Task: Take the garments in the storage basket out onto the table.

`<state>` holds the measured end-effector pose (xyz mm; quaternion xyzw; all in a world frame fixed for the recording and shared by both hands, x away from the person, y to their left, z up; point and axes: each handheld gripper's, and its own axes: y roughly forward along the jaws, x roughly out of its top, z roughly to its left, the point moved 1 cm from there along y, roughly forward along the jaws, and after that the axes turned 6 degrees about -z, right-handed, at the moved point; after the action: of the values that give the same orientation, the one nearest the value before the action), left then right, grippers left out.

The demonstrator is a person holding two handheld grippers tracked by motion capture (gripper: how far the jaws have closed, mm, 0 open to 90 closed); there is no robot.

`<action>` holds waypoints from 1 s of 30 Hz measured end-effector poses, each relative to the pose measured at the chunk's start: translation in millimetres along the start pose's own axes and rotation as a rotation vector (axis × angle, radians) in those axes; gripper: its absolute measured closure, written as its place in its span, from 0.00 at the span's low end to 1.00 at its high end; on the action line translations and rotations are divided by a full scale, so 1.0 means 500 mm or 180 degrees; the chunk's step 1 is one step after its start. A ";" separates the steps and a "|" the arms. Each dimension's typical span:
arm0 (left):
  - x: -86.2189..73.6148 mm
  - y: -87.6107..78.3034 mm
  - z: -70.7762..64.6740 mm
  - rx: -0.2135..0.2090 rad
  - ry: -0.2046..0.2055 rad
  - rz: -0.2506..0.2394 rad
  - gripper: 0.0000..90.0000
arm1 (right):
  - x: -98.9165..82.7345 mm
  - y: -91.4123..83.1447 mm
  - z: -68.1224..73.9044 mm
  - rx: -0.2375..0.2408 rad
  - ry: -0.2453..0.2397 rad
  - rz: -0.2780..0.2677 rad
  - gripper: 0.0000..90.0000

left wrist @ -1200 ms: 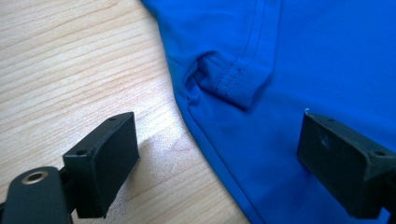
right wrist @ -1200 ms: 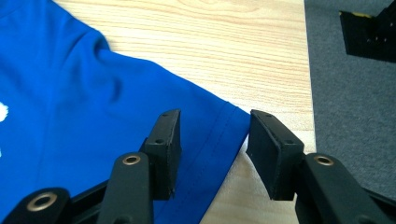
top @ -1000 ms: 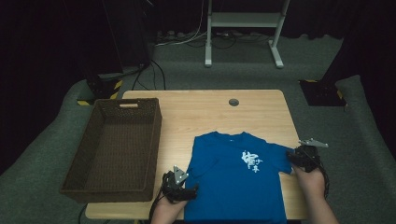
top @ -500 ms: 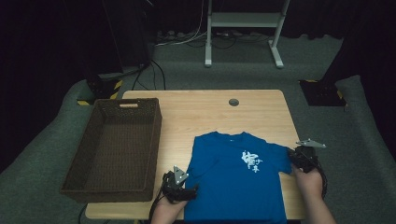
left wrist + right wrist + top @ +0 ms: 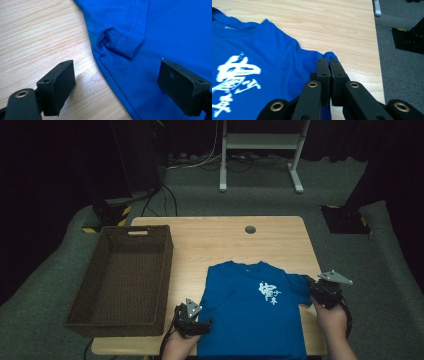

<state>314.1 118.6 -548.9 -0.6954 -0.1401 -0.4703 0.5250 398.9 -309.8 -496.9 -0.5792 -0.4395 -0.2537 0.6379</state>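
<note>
Right gripper (image 5: 328,60) fingers pinching blue T-shirt (image 5: 252,312) sleeve, left gripper (image 5: 117,82) fingers spread wide over shirt edge

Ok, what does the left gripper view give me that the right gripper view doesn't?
Left gripper view alone: the left claw open, its jaws straddling the shirt's side edge, with a folded-under sleeve ahead. Right gripper view alone: the right claw shut on the other sleeve's tip, the white print, the collar, and grey floor past the table edge. Both: the blue T-shirt on the wooden table.
</note>
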 end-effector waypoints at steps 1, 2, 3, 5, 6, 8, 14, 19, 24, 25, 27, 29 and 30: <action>0.000 0.000 0.000 0.0000 0.0004 0.0003 0.16 | 0.002 -0.002 0.006 0.0005 -0.0018 -0.0003 0.97; 0.000 0.000 0.000 -0.0001 0.0006 0.0005 0.16 | 0.003 -0.004 0.012 0.0007 -0.0051 -0.0006 0.97; 0.000 0.000 0.000 -0.0001 0.0005 0.0004 0.16 | 0.005 -0.006 0.018 0.0000 -0.0081 -0.0013 0.97; 0.000 0.000 0.000 -0.0004 0.0006 0.0003 0.16 | 0.007 -0.008 0.030 0.0009 -0.0128 -0.0028 0.97; 0.000 0.000 0.000 -0.0007 0.0012 0.0004 0.16 | 0.008 -0.009 0.037 0.0008 -0.0148 -0.0031 0.97; 0.000 0.000 0.001 -0.0010 0.0024 0.0004 0.16 | 0.010 -0.009 0.052 0.0009 -0.0176 -0.0033 0.97; 0.000 0.000 0.000 -0.0018 0.0020 -0.0006 0.16 | 0.023 0.001 0.104 0.0106 -0.0331 -0.0081 0.97; 0.000 0.000 0.000 -0.0018 0.0019 -0.0005 0.16 | 0.036 0.025 0.158 0.0227 -0.0458 -0.0066 0.97; 0.000 0.000 0.000 -0.0026 0.0012 -0.0004 0.17 | 0.048 0.039 0.208 0.0433 -0.0507 -0.0102 0.89; 0.000 -0.001 0.000 -0.0027 0.0011 -0.0004 0.17 | 0.050 0.036 0.212 0.0452 -0.0516 -0.0121 0.88; 0.000 -0.001 0.000 -0.0028 0.0015 -0.0009 0.17 | 0.054 0.026 0.208 0.0455 -0.0509 -0.0166 0.86; 0.000 -0.001 0.000 -0.0029 0.0016 -0.0009 0.17 | 0.055 0.015 0.189 0.0411 -0.0473 -0.0186 0.86; 0.000 -0.001 0.000 -0.0028 0.0018 -0.0009 0.17 | 0.054 0.009 0.176 0.0372 -0.0468 -0.0195 0.85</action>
<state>313.8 118.7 -548.9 -0.6962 -0.1375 -0.4737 0.5216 392.4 -219.3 -481.4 -0.5443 -0.5167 -0.2039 0.6286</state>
